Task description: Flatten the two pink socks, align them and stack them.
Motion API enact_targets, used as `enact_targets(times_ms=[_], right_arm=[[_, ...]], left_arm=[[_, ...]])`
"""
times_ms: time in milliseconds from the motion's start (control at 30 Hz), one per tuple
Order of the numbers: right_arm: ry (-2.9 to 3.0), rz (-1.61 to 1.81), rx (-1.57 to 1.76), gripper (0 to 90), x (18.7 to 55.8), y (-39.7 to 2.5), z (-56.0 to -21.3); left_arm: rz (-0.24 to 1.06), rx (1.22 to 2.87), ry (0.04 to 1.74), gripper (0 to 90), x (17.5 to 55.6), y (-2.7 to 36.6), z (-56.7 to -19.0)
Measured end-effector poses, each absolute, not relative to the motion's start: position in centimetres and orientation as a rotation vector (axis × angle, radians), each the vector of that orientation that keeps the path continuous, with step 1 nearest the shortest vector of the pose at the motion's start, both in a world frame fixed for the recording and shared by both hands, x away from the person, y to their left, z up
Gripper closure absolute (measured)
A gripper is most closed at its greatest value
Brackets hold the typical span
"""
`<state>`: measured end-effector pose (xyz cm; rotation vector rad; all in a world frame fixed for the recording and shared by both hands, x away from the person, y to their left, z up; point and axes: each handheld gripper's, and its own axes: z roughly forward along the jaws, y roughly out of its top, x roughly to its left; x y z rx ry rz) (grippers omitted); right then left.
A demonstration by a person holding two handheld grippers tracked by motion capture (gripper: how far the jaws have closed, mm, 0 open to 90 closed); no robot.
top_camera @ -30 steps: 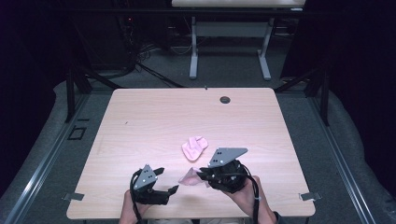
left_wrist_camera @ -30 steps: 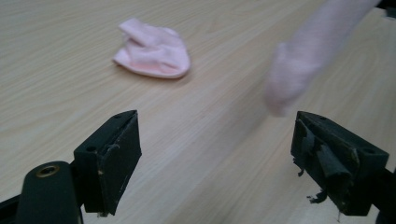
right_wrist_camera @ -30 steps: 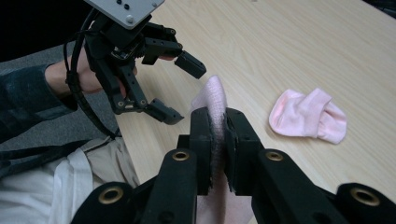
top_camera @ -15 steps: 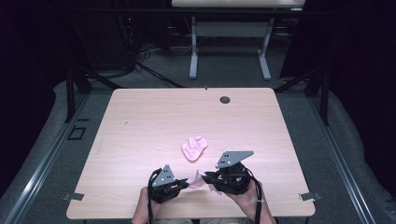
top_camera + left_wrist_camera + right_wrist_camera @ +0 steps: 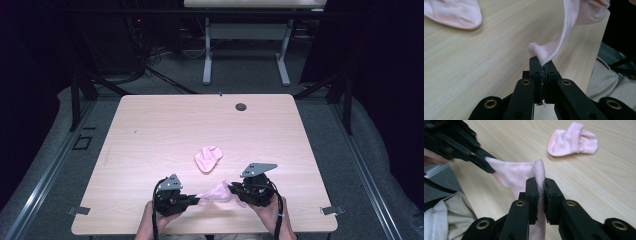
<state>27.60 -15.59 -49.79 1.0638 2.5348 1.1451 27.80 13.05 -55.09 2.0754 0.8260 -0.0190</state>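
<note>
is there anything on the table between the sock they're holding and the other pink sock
Nothing visible. The held sock is stretched between the left gripper and the right gripper, both shut on it, near the table's front edge. The other sock lies flat just beyond, with only bare wood between them.

We see a pale pink sock (image 5: pixel 216 192) stretched out at the lower middle of the high view, lifted off the bench, pinched at each end. A second pink sock (image 5: pixel 207 158) lies folded flat just above it, near the frame's centre.
</note>
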Motion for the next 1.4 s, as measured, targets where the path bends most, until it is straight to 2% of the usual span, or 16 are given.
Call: enact_targets(times_ms=[133, 500, 567, 633, 700, 767, 867, 933, 967, 1233, 1333, 1367, 1400], right_arm=[[2.566, 1.085, 1.118, 81.7, 28.5, -15.4, -51.3], [2.606, 1.012, 1.218, 80.5, 29.9, -15.6, -54.2], [2.588, 0.988, 1.223, 77.0, 30.1, -15.5, -54.5], [2.575, 0.946, 1.23, 72.7, 30.3, -15.6, -54.7], [2.556, 0.925, 1.257, 63.5, 30.4, -15.7, -55.0], [2.537, 0.942, 1.264, 59.0, 30.4, -16.2, -54.9], [2.512, 0.96, 1.259, 54.4, 30.2, -16.7, -54.5], [2.508, 0.963, 1.231, 53.8, 30.0, -17.1, -54.0], [2.512, 0.939, 1.23, 53.5, 30.1, -17.1, -53.8], [2.547, 0.861, 1.22, 56.5, 30.3, -16.5, -55.5], [2.54, 0.842, 1.214, 65.2, 30.1, -16.4, -55.8], [2.54, 0.842, 1.214, 65.2, 30.1, -16.4, -55.8], [2.527, 0.869, 1.225, 71.3, 30.1, -16.3, -56.1]], left_arm=[[-0.027, 2.099, 0.918, 88.1, 28.5, 12.9, -55.5], [-0.034, 2.16, 0.979, 88.1, 29.5, 12.0, -56.0], [-0.013, 2.18, 0.993, 87.3, 29.8, 11.9, -56.0], [0.01, 2.184, 1.008, 82.0, 29.9, 11.9, -56.1], [0.063, 2.196, 1.055, 68.2, 30.1, 12.3, -56.0], [0.107, 2.185, 1.088, 57.4, 29.9, 12.7, -55.7], [0.112, 2.168, 1.1, 46.2, 29.7, 13.1, -55.3], [0.115, 2.157, 1.097, 45.7, 29.5, 13.3, -54.9], [0.107, 2.163, 1.087, 42.4, 29.2, 13.2, -54.8], [0.053, 2.182, 1.085, 45.4, 29.2, 11.7, -56.1], [0.074, 2.182, 1.08, 56.7, 29.3, 11.1, -56.6], [0.074, 2.182, 1.08, 62.2, 29.3, 11.1, -56.6], [0.082, 2.183, 1.074, 66.3, 29.3, 10.8, -56.7]])
